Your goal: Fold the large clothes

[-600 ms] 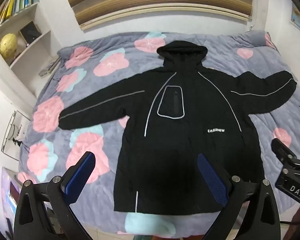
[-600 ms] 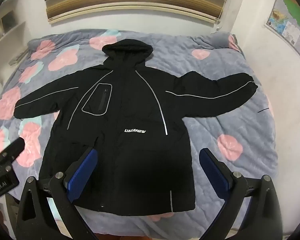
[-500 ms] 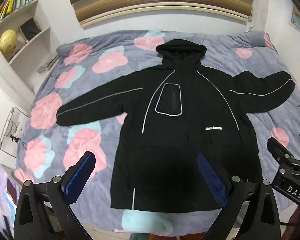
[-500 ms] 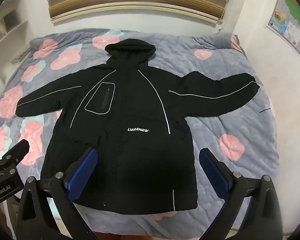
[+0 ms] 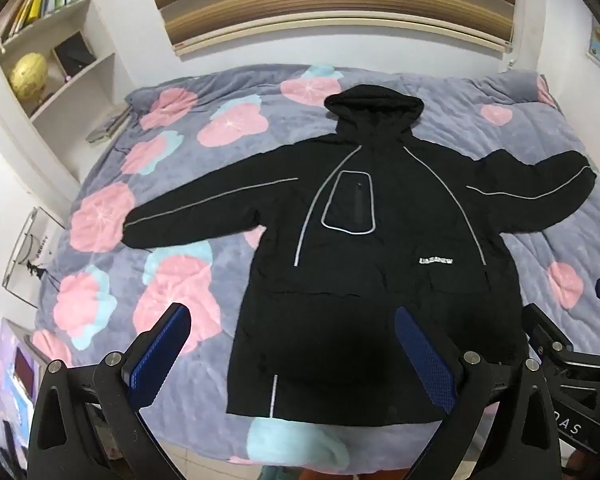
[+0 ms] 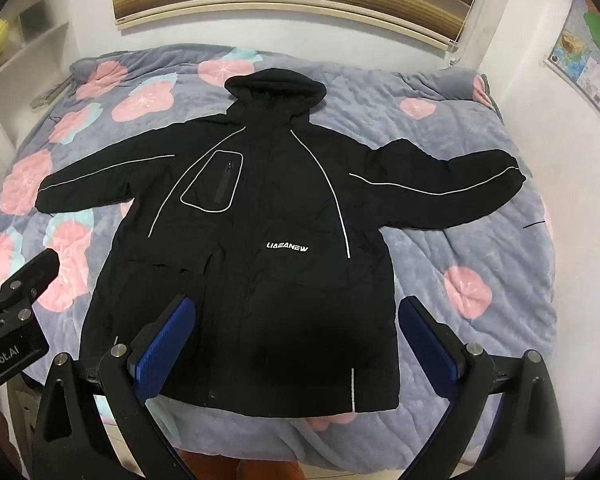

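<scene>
A large black hooded jacket (image 5: 380, 272) with reflective piping and a white chest logo lies flat, front up, on the bed, sleeves spread to both sides, hood toward the wall. It also shows in the right wrist view (image 6: 260, 248). My left gripper (image 5: 292, 344) is open and empty, held above the bed over the jacket's lower left hem. My right gripper (image 6: 296, 336) is open and empty, above the jacket's lower hem. Each gripper shows at the edge of the other's view.
The bed has a grey quilt (image 5: 172, 240) with pink and teal flowers. A white bookshelf (image 5: 48, 52) with a yellow globe stands at the left. A wall and window blind (image 5: 332, 4) lie behind. A map (image 6: 588, 60) hangs on the right wall.
Both grippers have drifted back and slightly up, so the jacket sits a little higher and smaller in both views. The jacket has not moved.
</scene>
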Demonstrator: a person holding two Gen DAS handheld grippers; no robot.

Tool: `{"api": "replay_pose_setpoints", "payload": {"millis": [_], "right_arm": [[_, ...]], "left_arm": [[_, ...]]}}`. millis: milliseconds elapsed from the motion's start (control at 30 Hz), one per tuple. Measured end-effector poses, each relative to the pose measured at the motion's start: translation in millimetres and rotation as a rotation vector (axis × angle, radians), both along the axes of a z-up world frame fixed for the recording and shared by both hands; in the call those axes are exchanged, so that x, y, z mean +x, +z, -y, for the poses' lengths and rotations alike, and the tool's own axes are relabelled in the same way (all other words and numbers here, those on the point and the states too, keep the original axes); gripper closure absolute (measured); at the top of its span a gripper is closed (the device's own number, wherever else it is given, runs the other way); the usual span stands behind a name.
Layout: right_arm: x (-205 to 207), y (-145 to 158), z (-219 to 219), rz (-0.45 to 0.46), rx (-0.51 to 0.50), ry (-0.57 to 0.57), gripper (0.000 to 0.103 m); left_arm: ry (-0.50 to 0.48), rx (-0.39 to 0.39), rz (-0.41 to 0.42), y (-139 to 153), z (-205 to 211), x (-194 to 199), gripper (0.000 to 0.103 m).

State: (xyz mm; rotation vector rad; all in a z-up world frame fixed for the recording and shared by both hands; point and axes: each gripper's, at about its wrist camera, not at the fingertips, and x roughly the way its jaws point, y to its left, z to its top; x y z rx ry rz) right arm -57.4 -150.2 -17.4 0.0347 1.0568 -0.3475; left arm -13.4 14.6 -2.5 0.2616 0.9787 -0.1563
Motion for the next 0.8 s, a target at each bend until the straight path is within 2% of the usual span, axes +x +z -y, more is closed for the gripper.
{"api": "replay_pose_setpoints", "payload": {"millis": [267, 800], "right_arm": [[1.2, -3.7, 1.6, -0.007, 0.013, -0.005, 0.001], [5.1, -7.7, -3.0, -0.016, 0.020, 0.004, 0.001]], "left_arm": [[0.019, 0.044, 0.064, 6.8, -3.1, -2.8, 0.001], [0.017, 0.032, 0.044, 1.9, -4.6, 3.0, 0.001]]}}
